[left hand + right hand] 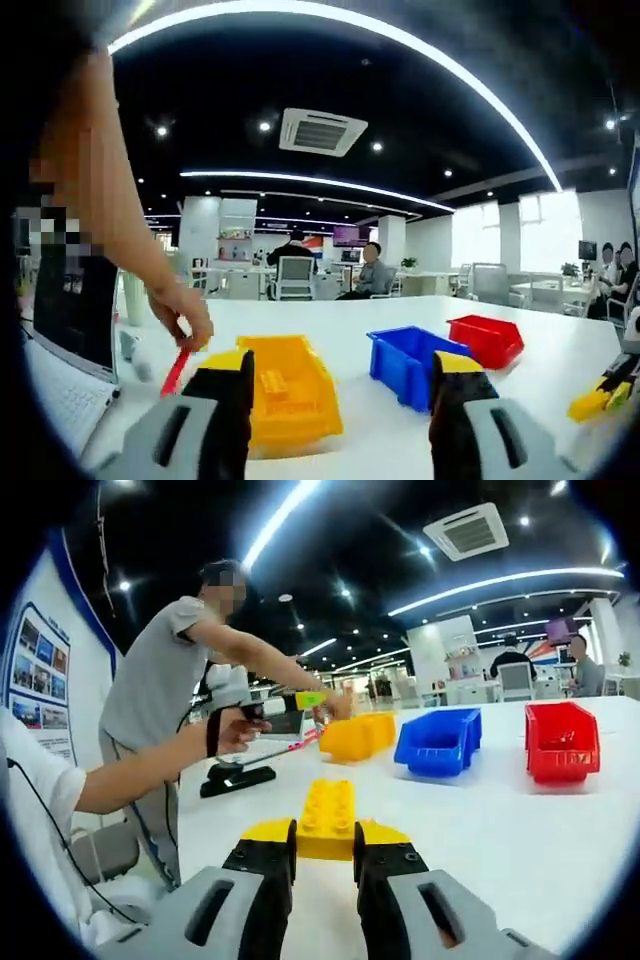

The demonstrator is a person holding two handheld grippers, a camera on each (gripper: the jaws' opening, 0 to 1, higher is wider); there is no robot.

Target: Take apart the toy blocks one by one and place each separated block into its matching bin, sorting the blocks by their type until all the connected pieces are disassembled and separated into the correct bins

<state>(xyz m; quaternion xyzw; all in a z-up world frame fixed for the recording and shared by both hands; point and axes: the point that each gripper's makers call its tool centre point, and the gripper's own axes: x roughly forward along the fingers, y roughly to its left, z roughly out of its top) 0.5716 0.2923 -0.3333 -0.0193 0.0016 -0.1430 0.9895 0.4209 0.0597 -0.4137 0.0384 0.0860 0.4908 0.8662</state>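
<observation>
Right gripper view, lower centre: the right gripper (325,860) pinches a yellow block (327,818) on the white table (520,830); yellow bin (358,736), blue bin (438,742) and red bin (561,742) stand across mid-frame. Left gripper view, bottom: the left gripper (343,385) is spread wide with nothing between its jaws; at left, a person's hand (183,315) holds a red piece (176,371).

A yellow studded plastic block (327,820) is clamped by the hand-held gripper (325,865); beyond it, yellow (358,735), blue (437,742) and red (561,742) plastic bins are lined up.

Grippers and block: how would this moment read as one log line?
right gripper: shut on yellow block | left gripper: open, empty | bins: yellow bin, blue bin, red bin
</observation>
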